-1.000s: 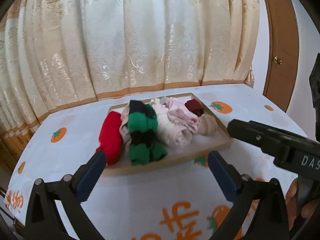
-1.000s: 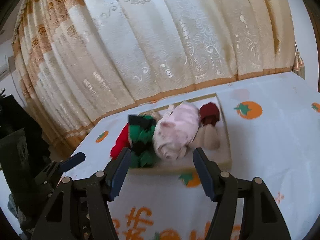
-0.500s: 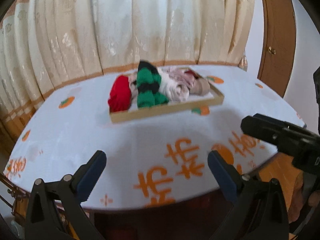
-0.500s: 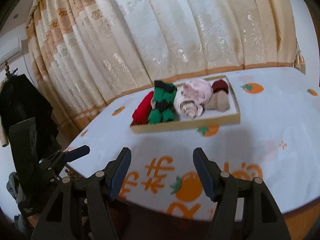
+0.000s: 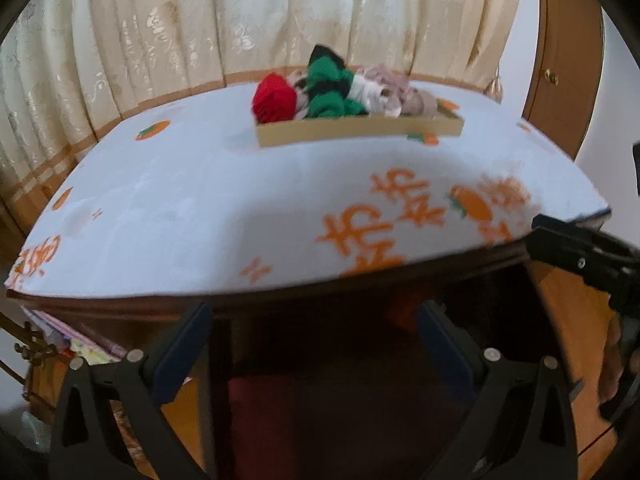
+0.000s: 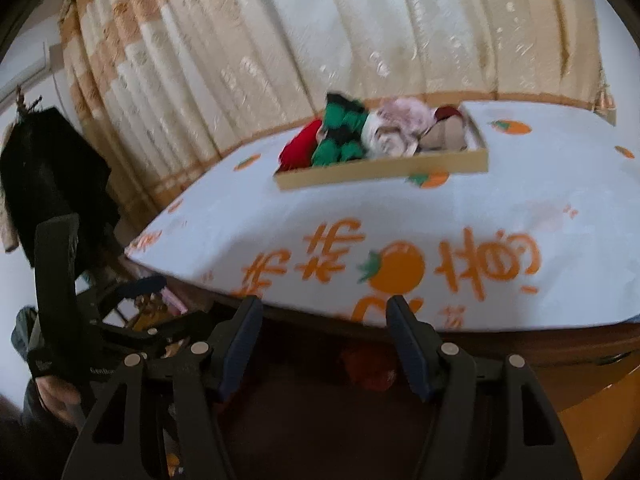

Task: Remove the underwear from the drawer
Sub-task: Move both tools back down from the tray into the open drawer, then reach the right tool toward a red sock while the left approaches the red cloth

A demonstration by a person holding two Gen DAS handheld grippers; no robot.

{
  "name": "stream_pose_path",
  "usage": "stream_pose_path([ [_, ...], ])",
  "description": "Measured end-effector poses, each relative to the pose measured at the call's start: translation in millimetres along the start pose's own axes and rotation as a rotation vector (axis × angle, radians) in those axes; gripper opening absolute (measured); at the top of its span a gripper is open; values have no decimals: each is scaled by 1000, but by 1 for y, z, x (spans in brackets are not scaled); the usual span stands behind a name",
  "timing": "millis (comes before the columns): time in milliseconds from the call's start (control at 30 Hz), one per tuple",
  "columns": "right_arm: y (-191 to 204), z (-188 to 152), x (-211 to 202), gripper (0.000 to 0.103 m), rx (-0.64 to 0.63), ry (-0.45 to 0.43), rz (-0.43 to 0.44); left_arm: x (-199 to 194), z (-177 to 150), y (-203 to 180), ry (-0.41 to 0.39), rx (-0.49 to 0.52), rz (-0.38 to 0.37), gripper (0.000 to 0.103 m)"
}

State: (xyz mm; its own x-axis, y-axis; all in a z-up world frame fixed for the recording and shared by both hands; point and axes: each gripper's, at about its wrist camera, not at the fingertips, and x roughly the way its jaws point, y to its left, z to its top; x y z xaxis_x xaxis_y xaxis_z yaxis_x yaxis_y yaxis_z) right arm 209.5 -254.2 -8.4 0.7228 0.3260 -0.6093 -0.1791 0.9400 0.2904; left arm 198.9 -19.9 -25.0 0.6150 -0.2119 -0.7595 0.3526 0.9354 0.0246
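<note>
- Nearest the lens, at 6 o'clock in each wrist view, the left gripper (image 5: 312, 344) and the right gripper (image 6: 324, 340) both stand wide apart and hold nothing.
- Both hang off the near edge of the table (image 5: 280, 300), level with its dark wooden rim, well apart from the clothes.
- At 3 o'clock in the left view the right gripper shows as a black bar; at 9 o'clock in the right view the left gripper shows with a hand below it.
- Past the rim lies a white tablecloth (image 5: 180, 200) printed with orange fruit and characters.
- Farther on, toward 12 o'clock, a shallow tan drawer (image 5: 360, 132) sits on the cloth, piled with underwear (image 5: 328, 92).
- Its pieces are rolled or bunched: red at the left end, green with black bands next, then pale pink and white, then beige at the right end, with a dark red piece behind in the right view.
- The heap rises above the drawer wall and nothing lies on the cloth beside it.
- By my reading, the task is at its start: no piece is out, and the whole reach, pinch and lift remain.
- Behind everything hangs a cream curtain (image 6: 320, 40).
</note>
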Motion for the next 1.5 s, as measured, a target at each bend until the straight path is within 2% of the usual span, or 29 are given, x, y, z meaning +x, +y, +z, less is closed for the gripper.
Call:
stream_pose_path([
  [133,12,-14,15,67,-37,84,33,1,-20,16,63,-3,15,103],
  [233,23,-26,27,67,-83,152,53,3,-40,20,119,10,-16,102],
  [400,41,-47,45,66,-210,232,46,18,-63,8,217,83,-36,89],
  [467,45,-52,50,63,-240,259,37,26,-69,4,264,88,-15,88],
  [567,45,-53,55,63,-256,282,33,38,-74,0,336,79,-9,86],
  [733,33,-52,59,63,-232,302,18,60,-85,-7,447,89,54,83],
  [867,24,-55,65,63,-259,333,-15,77,-95,-3,554,46,31,83],
  [933,20,-60,72,63,-292,381,-20,85,-102,0,606,19,15,83],
  [1233,21,-70,111,63,-468,465,-48,92,-102,-4,621,21,-1,81],
  [1300,27,-74,122,63,-534,475,-51,94,-102,-7,624,18,-15,85],
  [1367,34,-77,130,63,-596,478,-65,96,-102,-11,626,26,-11,85],
  [1500,40,-80,134,63,-668,438,-99,89,-99,-8,572,-8,-30,85],
])
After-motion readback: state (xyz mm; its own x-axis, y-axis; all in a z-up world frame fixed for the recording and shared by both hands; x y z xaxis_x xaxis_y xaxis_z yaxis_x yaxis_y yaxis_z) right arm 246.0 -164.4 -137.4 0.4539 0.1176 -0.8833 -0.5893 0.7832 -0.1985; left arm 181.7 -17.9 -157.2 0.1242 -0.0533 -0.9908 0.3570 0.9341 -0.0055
